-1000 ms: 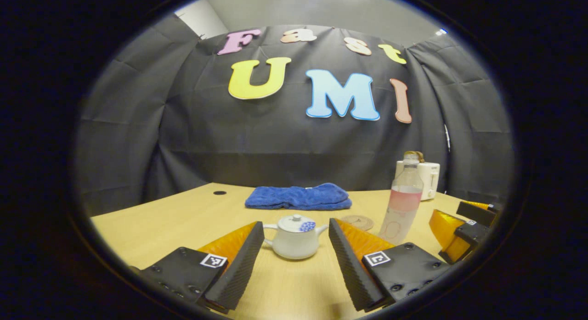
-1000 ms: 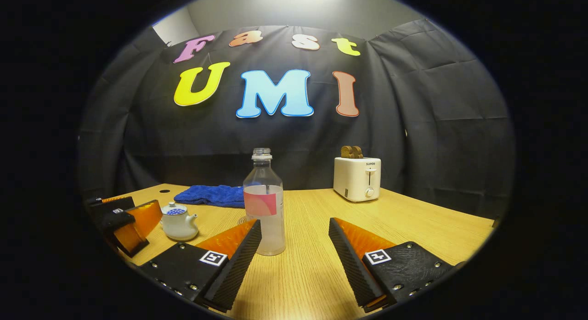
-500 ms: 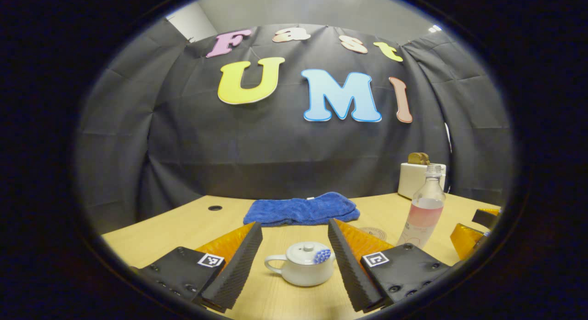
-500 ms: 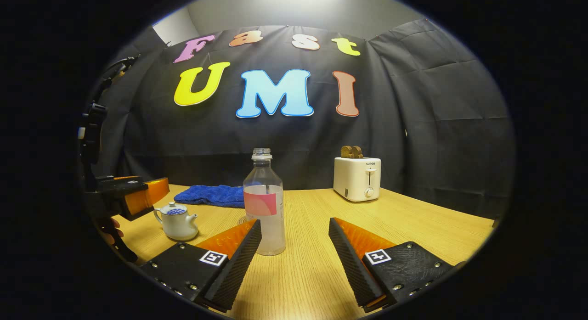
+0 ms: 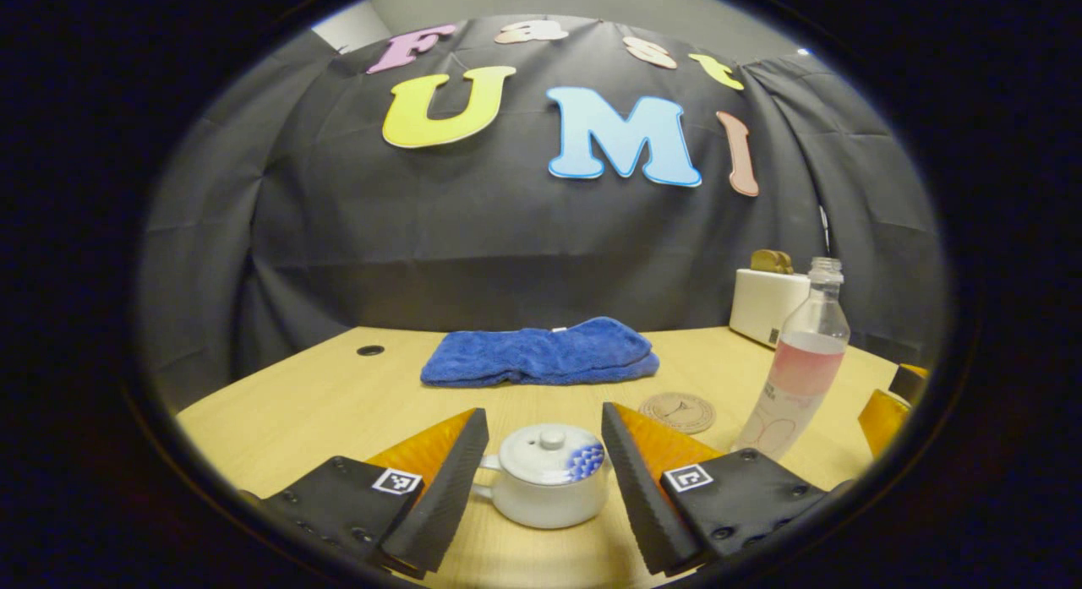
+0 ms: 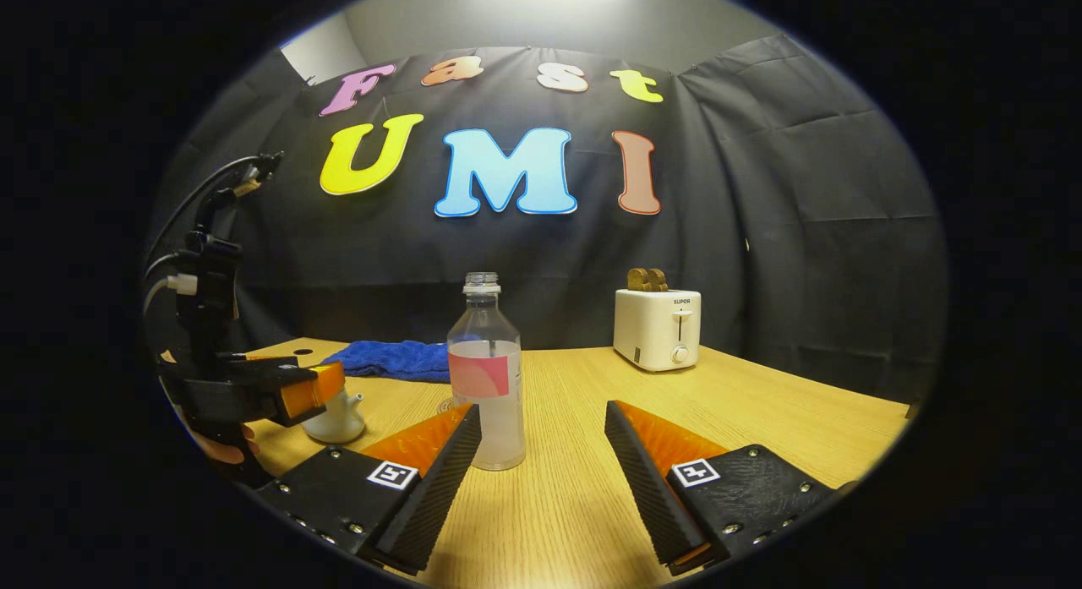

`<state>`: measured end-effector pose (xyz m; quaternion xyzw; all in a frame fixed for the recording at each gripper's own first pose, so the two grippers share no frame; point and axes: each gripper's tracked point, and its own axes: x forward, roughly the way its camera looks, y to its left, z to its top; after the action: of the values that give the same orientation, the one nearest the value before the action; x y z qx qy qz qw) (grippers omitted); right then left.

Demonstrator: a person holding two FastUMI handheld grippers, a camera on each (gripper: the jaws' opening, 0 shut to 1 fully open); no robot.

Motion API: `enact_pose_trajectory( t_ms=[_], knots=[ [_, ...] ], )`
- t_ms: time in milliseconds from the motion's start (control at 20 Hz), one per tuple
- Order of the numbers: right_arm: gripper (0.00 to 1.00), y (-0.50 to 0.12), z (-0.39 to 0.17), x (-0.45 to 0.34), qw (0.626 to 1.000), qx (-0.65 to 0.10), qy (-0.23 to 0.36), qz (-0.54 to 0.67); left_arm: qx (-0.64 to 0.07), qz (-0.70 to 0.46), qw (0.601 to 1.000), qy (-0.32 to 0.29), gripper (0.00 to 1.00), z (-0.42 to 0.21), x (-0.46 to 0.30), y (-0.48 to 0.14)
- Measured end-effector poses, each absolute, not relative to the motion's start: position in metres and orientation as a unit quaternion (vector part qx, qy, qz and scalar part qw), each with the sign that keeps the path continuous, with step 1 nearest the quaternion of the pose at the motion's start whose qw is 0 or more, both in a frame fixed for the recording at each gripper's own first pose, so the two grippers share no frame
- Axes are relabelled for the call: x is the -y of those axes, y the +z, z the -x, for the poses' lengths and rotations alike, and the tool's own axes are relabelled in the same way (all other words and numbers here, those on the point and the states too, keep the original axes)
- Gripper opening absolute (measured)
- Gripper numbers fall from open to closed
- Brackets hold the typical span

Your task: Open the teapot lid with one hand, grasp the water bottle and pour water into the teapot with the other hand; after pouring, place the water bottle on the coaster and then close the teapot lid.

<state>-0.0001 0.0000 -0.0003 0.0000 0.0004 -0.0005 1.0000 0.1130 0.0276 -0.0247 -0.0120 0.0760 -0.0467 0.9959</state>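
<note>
Nearest in the left gripper view, the left hand-held gripper is standing wide open with its 2 fingers flanking the teapot, gripping nothing. The lid is sitting closed on the pot, its knob pointing up between the fingers, so the opening step is probably just starting (a drop toward the knob would be needed before any pinch). In the right gripper view this same tool is showing at the left, level and low over the tabletop, with a hand under it and the teapot partly hidden behind its finger.

The right hand-held gripper is also gaping wide and holding nothing, resting low and level. The water bottle is standing upright just beyond its left finger, uncapped and partly filled, seemingly waiting for the pour.

Farther off in the left gripper view, the coaster is lying flat between teapot and bottle, handy for setting the bottle down. Beyond it a folded blue towel is lying, and a toaster is standing at the far right.
</note>
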Motion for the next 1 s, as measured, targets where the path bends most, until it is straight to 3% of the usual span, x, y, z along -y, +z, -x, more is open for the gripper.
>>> enact_pose_trajectory(
  t_ms=[50, 150, 350, 500, 650, 700, 1000],
  knots=[
    [0.93, 0.000, 0.000, 0.000, 1.000, 0.000, -0.001, 0.000, -0.075, 0.009, 0.996, -0.048, 0.90, -0.115, -0.025, -0.024],
    [0.93, 0.000, 0.000, 0.000, 1.000, 0.000, -0.001, 0.000, -0.076, 0.004, 0.996, -0.047, 0.80, -0.115, -0.025, -0.024],
    [0.93, 0.000, 0.000, 0.000, 1.000, 0.000, -0.001, 0.000, -0.076, -0.003, 0.996, -0.037, 0.76, -0.122, -0.030, -0.024],
    [0.93, 0.000, 0.000, 0.000, 1.000, 0.000, -0.001, 0.000, -0.082, 0.005, 0.996, -0.041, 0.42, -0.123, -0.031, -0.023],
    [0.93, 0.000, 0.000, 0.000, 1.000, 0.000, -0.001, 0.000, -0.075, 0.009, 0.996, -0.042, 0.41, -0.121, -0.027, -0.020],
    [0.93, 0.000, 0.000, 0.000, 1.000, 0.000, -0.001, 0.000, -0.082, 0.006, 0.996, -0.045, 0.22, -0.125, -0.028, -0.022],
    [0.94, -0.001, 0.000, 0.000, 1.000, 0.000, -0.001, 0.000, -0.079, 0.020, 0.995, -0.054, 0.23, -0.126, -0.030, -0.018]
  ],
)
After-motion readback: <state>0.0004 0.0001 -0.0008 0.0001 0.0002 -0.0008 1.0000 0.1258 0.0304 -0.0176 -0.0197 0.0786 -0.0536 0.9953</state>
